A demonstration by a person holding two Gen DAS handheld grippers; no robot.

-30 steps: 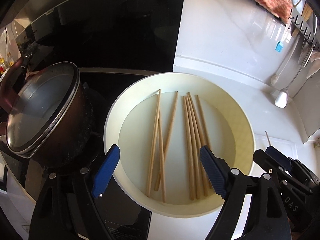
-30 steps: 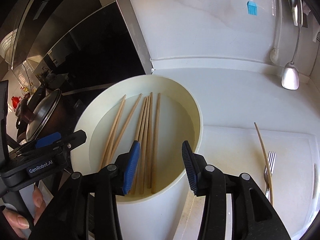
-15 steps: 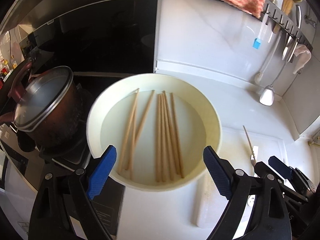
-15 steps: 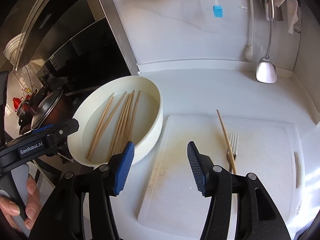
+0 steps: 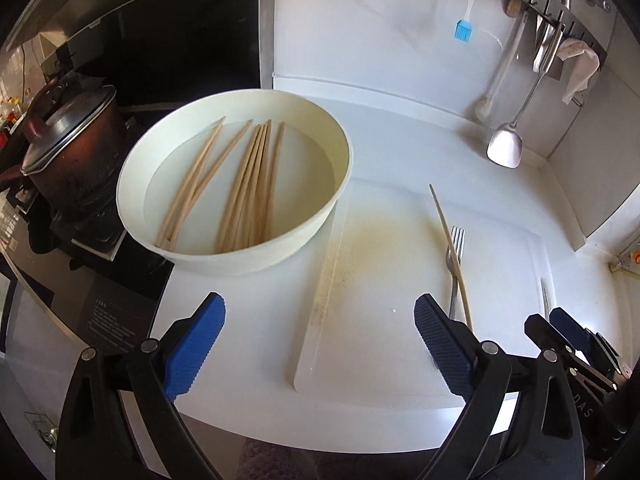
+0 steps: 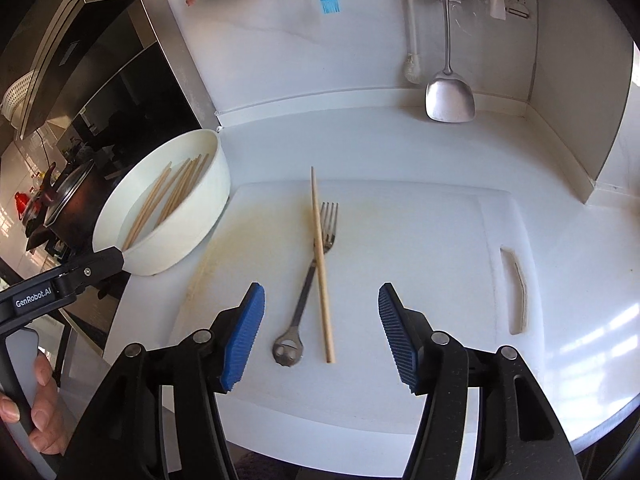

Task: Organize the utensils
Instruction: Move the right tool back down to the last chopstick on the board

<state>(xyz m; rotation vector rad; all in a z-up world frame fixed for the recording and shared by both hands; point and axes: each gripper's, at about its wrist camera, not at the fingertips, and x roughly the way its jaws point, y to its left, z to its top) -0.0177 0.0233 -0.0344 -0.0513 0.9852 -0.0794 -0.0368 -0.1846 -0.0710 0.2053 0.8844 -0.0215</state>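
Observation:
A cream round bowl holds several wooden chopsticks. A single wooden chopstick lies across a metal fork on the white cutting board. My right gripper is open and empty, just short of the fork's handle end. My left gripper is open and empty over the board's left edge, short of the bowl.
A dark pot with a glass lid stands on the black stove left of the bowl. A steel spatula, a white brush and a blue basting brush hang on the back wall. The wall corner stands at right.
Both grippers have pulled back from the bowl and swung right. The cutting board with the fork and single chopstick has come into full view. Both stay open.

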